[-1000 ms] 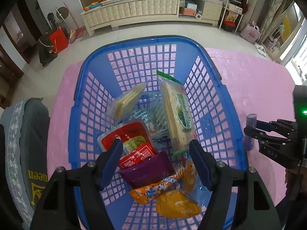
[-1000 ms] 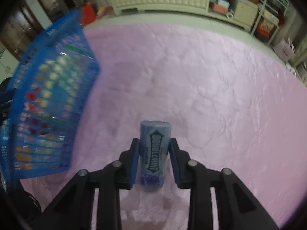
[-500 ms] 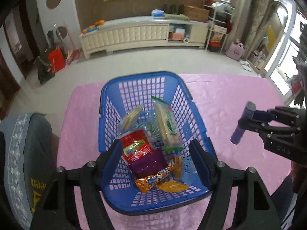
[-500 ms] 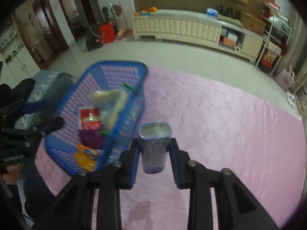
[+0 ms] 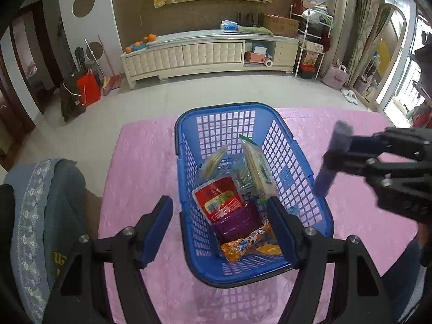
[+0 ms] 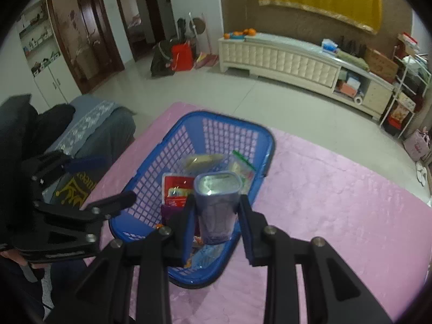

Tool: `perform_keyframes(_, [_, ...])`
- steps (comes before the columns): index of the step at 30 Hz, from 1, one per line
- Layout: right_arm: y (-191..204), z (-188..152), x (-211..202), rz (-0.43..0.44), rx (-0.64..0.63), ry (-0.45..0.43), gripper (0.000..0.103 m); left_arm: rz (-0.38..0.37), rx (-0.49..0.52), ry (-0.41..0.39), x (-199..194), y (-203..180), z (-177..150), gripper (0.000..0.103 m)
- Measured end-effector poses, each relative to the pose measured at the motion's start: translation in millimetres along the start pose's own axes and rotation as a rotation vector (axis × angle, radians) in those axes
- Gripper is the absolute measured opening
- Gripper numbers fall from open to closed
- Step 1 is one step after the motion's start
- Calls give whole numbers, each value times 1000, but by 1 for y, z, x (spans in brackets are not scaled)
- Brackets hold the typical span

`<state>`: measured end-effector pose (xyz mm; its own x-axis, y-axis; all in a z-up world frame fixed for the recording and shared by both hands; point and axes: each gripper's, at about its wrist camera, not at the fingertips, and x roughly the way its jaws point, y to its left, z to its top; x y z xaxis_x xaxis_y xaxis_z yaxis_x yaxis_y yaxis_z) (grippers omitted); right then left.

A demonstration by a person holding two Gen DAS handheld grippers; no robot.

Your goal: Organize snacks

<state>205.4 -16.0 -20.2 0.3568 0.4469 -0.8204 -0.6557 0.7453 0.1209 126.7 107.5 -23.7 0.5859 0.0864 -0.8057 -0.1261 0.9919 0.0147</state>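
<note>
Right gripper (image 6: 216, 216), clamped on a blue canister (image 6: 217, 205), hovers seemingly above the basket (image 6: 186, 145); next, lowering and release. Left gripper (image 5: 220, 216) gapes empty.

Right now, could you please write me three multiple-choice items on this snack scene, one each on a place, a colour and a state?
1. Where does the red snack packet lie?
A. on the pink tablecloth
B. inside the blue plastic lattice basket
C. on the cream sideboard

2. What colour is the tablecloth under the basket?
A. pink
B. green
C. white

3. How does the right gripper stand?
A. open and empty
B. shut on an orange wrapper
C. shut on the blue-grey gum bottle

Answers: 1 B, the packet sits among the other snacks within the lattice walls. 2 A, pink cloth shows all around the basket. 3 C, both pads press the bottle's sides.
</note>
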Motion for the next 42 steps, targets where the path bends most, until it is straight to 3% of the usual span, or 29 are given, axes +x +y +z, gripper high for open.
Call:
perform_keyframes(3, [4,-2,15,12,3,25,35,32,-6,-4,2,9,-5,73])
perform_keyframes(7, [9,-4,32,20,3,51,35,1,-11,3,7,18,-9,81])
perform_keyframes(16, [22,-12,56,6,-25,101,35,32,-20,-16,18,29,-14,91])
perform_keyframes(17, [23,-13,58,-3,-32,106,35,31,-17,-11,20,30,-15,94])
perform_keyframes(18, [24,-14,60,-11,-41,111,35,32,-15,-8,22,31,-16,103])
perform_keyframes(34, [30,-26,88,-101,-74,173,37,16,-31,-30,30,47,-28,103])
perform_keyframes(37, [28,-28,79,-121,-63,146,48,18,-29,-35,29,45,-29,103])
perform_keyframes(39, [27,-29,70,-100,-42,126,61,30,-36,-49,26,43,-30,103])
perform_keyframes(42, [23,-42,40,-56,27,41,71,17,-61,-92,14,35,-38,103])
